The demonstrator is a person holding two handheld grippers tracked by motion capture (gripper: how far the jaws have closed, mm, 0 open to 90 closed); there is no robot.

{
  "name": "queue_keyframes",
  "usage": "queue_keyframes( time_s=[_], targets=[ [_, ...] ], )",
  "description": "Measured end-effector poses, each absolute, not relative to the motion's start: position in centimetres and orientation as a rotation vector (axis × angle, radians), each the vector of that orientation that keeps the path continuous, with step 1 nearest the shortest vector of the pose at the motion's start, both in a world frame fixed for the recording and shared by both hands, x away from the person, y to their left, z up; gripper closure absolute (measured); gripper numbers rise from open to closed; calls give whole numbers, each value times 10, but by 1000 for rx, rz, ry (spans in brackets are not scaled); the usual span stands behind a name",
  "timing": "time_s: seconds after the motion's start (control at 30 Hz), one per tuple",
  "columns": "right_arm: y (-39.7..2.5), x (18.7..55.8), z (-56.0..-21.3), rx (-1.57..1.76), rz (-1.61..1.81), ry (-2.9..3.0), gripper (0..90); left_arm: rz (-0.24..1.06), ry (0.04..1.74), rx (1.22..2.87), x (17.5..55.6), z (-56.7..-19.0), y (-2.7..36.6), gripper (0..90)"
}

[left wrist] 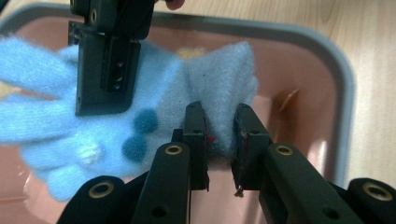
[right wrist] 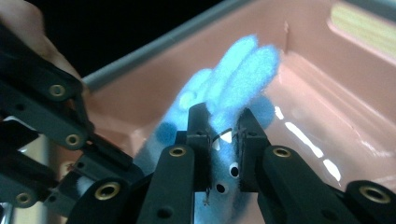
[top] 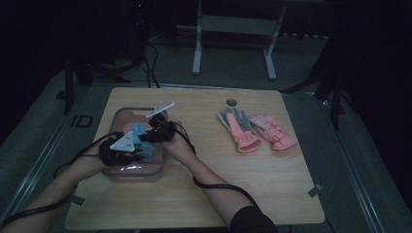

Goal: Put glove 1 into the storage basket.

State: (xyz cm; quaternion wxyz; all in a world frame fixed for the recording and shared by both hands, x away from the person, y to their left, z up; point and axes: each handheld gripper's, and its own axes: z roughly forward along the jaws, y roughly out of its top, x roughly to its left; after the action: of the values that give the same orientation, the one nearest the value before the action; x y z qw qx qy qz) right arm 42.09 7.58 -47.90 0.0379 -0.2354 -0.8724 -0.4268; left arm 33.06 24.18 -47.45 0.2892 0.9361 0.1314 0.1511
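Both the left gripper (left wrist: 219, 140) and right gripper (right wrist: 218, 140) are clenched on the blue glove (left wrist: 154, 107), over the pink bin (top: 116, 119) at centre-left; next, probably lowering and releasing.

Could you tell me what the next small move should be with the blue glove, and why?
Probably lower the blue glove a little further into the pink bin, then open both sets of jaws. The left gripper and the right gripper are both shut on the glove, which hangs inside the bin's walls, above its floor.
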Motion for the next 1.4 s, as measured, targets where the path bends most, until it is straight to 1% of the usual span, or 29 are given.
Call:
queue_keyframes(
  time_s=[0.07,0.2,0.4,0.43,0.47,0.5,0.57,0.67,0.87,0.9,1.0,1.07,1.13,1.2,1.23,1.27,1.33,1.4],
  targets=[
    [76,425,-485,-750,-1275,-2683,796,399,356,2504,335,-479,239,783],
    [79,428,-486,-761,-1215,-2767,787,369,381,2495,343,-484,237,783],
    [84,435,-491,-803,-1150,-2772,763,353,394,2523,350,-488,235,781],
    [85,435,-491,-791,-1137,-2788,743,351,397,2525,352,-489,235,781],
    [87,435,-491,-793,-1126,-2801,701,341,401,2532,353,-490,235,780],
    [88,435,-491,-802,-1119,-2799,635,352,404,2529,354,-491,234,780],
    [89,436,-491,-793,-1116,-2793,541,343,412,2525,356,-491,233,779],
    [91,434,-491,-780,-1114,-2808,447,344,418,2547,357,-493,229,776],
    [93,431,-491,-765,-1101,-2840,354,330,445,2554,358,-494,230,761],
    [92,431,-491,-767,-1106,-2840,324,325,448,2556,358,-494,230,756],
    [91,432,-488,-774,-1136,-2839,297,317,452,2570,359,-494,230,743],
    [89,433,-485,-783,-1161,-2828,279,306,461,2579,359,-494,229,717],
    [86,433,-482,-776,-1163,-2827,225,304,471,2573,358,-494,229,673],
    [84,432,-479,-753,-1169,-2823,205,292,496,2554,358,-492,230,591],
    [82,432,-477,-754,-1172,-2816,194,287,511,2549,358,-490,231,524],
    [81,431,-475,-755,-1179,-2814,194,290,538,2536,357,-488,232,489],
    [79,430,-472,-747,-1185,-2804,172,280,564,2526,354,-485,234,453],
    [77,428,-469,-742,-1192,-2799,163,274,597,2510,350,-480,235,382]
  ],
)
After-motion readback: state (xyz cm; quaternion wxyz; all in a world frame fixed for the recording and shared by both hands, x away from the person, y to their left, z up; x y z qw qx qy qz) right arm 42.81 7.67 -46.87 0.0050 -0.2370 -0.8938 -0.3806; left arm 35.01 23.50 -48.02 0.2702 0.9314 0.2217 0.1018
